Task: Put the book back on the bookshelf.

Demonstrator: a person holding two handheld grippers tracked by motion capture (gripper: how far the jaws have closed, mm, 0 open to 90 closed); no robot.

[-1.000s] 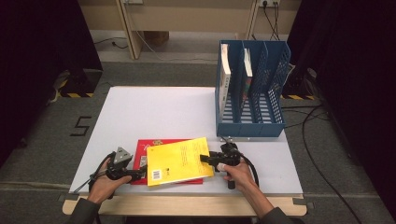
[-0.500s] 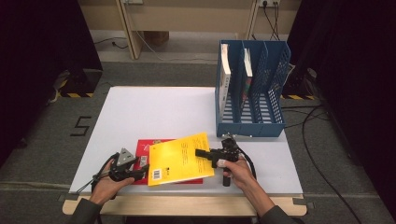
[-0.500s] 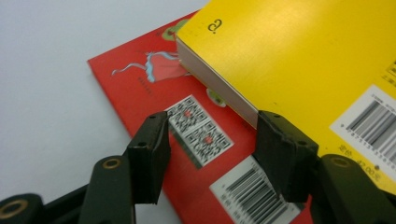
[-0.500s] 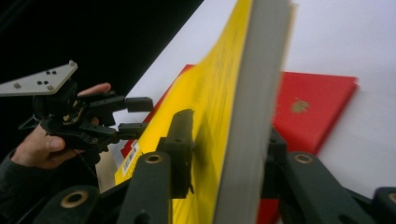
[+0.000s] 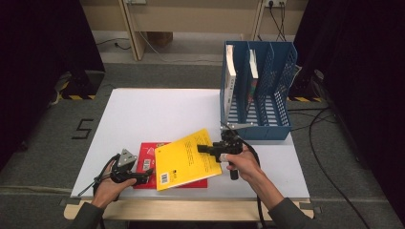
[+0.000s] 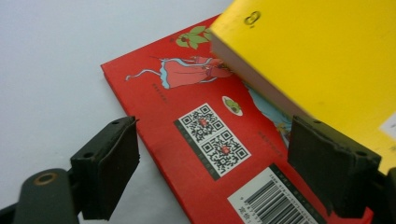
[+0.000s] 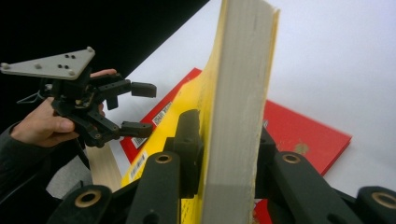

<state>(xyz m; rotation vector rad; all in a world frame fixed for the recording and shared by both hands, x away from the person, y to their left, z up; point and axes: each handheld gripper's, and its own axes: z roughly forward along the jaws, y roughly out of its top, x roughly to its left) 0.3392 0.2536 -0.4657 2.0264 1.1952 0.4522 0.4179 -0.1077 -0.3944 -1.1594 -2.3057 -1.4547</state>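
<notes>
White surface (image 5: pixel 157 114) fills the middle of the high view, with a pale wooden strip along its near edge at the bottom. Grey carpet lies around it, bearing a black "5" mark (image 5: pixel 83 129) at the left of the frame; dark curtains stand at both sides, and cables run across the floor at the right and along the wall at the top.

At the upper right of the surface stands a blue file rack (image 5: pixel 277 71) with several upright compartments. Its leftmost compartment holds a white-spined book (image 5: pixel 231 71); the next holds another book (image 5: pixel 252 76), also upright. The compartments further right look bare.

Low in the frame, a red book (image 5: pixel 145 160) lies flat on the surface. A yellow book (image 5: pixel 186 160) overlaps its right part, tilted, its right edge lifted clear of the surface. The right tongs (image 5: pixel 213 149) have just been closing and now clamp that lifted edge, one jaw on each cover. The left tongs (image 5: pixel 145 174) have just been opening and stand wide over the red book's near left corner, gripping nothing.
</notes>
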